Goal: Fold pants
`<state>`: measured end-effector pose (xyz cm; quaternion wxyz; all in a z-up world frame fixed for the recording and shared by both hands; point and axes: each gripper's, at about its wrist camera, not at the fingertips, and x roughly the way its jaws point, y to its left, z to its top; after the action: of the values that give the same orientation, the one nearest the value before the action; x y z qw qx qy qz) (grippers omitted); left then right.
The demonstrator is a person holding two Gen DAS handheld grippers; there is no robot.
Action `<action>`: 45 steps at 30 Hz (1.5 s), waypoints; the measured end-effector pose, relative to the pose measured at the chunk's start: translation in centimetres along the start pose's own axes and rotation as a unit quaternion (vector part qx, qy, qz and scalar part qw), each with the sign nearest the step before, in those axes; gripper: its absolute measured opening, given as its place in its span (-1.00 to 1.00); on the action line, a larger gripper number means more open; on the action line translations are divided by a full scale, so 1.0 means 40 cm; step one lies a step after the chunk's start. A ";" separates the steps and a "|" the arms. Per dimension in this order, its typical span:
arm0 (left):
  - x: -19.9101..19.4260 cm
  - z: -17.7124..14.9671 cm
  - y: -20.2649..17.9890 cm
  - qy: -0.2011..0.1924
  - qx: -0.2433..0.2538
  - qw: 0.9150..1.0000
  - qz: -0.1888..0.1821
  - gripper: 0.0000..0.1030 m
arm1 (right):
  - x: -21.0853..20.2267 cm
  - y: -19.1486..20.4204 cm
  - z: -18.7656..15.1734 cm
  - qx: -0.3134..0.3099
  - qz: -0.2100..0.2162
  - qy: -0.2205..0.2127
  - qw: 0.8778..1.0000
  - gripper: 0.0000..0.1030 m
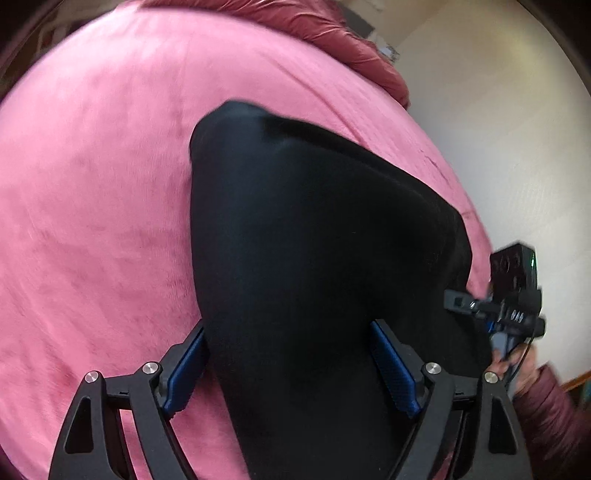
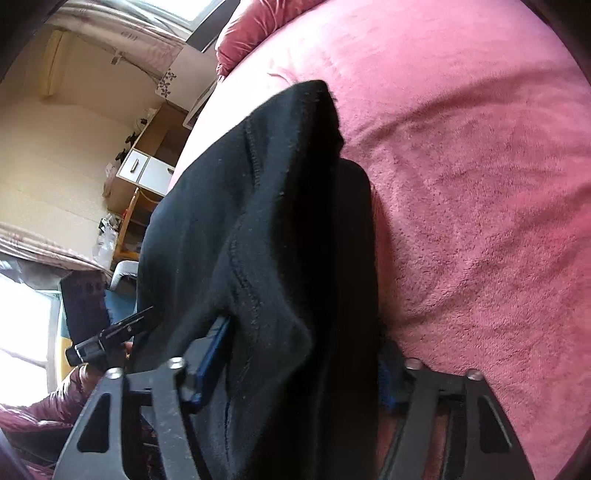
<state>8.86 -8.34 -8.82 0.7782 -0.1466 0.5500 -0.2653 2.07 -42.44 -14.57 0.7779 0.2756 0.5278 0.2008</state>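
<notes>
Pink plush bedding (image 1: 92, 192) covers the bed beneath me, with a darker red quilt (image 1: 332, 33) bunched at its far edge. My left tool (image 1: 288, 365) has its blue pads either side of the black pants (image 1: 303, 236), pinching the cloth. My right tool (image 2: 299, 362) likewise grips a seamed fold of the pants, which drape from both tools down onto the bedding.

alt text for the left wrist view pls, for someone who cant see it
Black pants drape between the fingers of the left gripper, above a pink blanket. At the right edge, the right gripper meets the same fabric, with a pale wall behind.
</notes>
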 end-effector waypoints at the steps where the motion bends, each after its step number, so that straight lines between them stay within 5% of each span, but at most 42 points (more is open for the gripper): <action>1: 0.001 0.000 0.001 0.000 -0.003 1.000 -0.004 0.59 | 0.000 0.008 -0.001 -0.002 -0.002 0.000 1.000 0.11; 6: -0.028 -0.001 -0.018 -0.011 0.026 1.000 -0.014 0.01 | -0.005 0.063 0.001 -0.022 -0.023 -0.004 0.999 -0.05; 9: -0.062 0.003 -0.017 -0.020 0.024 0.999 -0.030 -0.14 | -0.012 0.110 0.002 -0.036 -0.034 -0.008 0.999 -0.11; 17: -0.191 0.026 0.013 -0.071 0.034 0.997 -0.014 -0.16 | 0.012 0.267 0.054 -0.088 -0.016 -0.018 0.996 -0.12; 30: -0.273 0.244 0.124 -0.140 0.028 0.985 0.095 -0.15 | 0.257 0.460 0.365 -0.144 0.006 -0.004 0.990 -0.12; 45: -0.182 0.323 0.219 -0.120 0.016 0.986 0.119 -0.13 | 0.436 0.420 0.530 -0.130 -0.017 0.042 0.991 -0.12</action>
<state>21.28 2.17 -3.18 0.8666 -0.0988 0.4621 -0.1601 27.78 -23.63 -10.05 0.7877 0.1545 0.5341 0.2654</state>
